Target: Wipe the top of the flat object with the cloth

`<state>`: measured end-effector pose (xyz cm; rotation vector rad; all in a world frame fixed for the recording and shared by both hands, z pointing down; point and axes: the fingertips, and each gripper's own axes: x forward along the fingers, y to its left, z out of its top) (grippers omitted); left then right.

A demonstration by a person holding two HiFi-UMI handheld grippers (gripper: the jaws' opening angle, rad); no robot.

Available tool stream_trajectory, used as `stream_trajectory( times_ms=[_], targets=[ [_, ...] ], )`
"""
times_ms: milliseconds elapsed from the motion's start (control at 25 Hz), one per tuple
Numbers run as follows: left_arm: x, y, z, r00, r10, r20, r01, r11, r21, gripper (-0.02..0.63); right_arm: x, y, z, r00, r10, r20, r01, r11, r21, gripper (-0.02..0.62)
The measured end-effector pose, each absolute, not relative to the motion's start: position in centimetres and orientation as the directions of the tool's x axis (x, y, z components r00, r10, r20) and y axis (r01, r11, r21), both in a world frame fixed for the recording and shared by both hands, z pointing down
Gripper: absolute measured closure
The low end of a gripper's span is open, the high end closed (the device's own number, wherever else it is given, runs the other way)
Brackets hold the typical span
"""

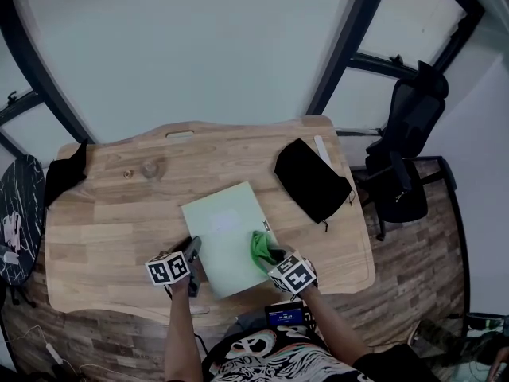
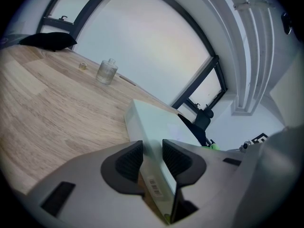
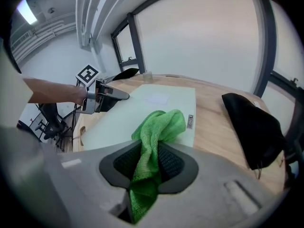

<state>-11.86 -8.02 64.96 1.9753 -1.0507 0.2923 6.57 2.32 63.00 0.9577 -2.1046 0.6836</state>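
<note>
No text can be read. Flat box [image 3: 156, 103]: a small printed label [image 3: 190, 121] on its top and a barcode sticker [image 2: 154, 186] on its side, characters illegible. Left cube [image 1: 169, 269] and right cube [image 1: 293, 275]: black-and-white square markers, no lettering.

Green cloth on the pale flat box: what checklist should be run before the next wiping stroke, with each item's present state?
1. Right gripper shut on the green microfibre cloth: ok.
2. Left gripper clamped on the edge of the pale green flat box: ok.
3. Cloth resting on the box top: ok.
4. Box top free of other things: ok.
5. Black fabric pouch and small glass jar apart from the box: ok.
6. Dirt left on the top: cannot tell.
</note>
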Motion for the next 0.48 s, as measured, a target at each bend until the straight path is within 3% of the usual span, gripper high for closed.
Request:
stream_trajectory(
  times_ms=[480],
  targets=[
    [-11.7, -7.9, 65.0, 0.643, -0.548, 0.535, -0.746, -0.293, 0.597, 0.477, 6.1, -0.2, 63.1, -0.443, -0.419, 0.792, -0.808, 0.57, -0.151, 0.506]
  ],
)
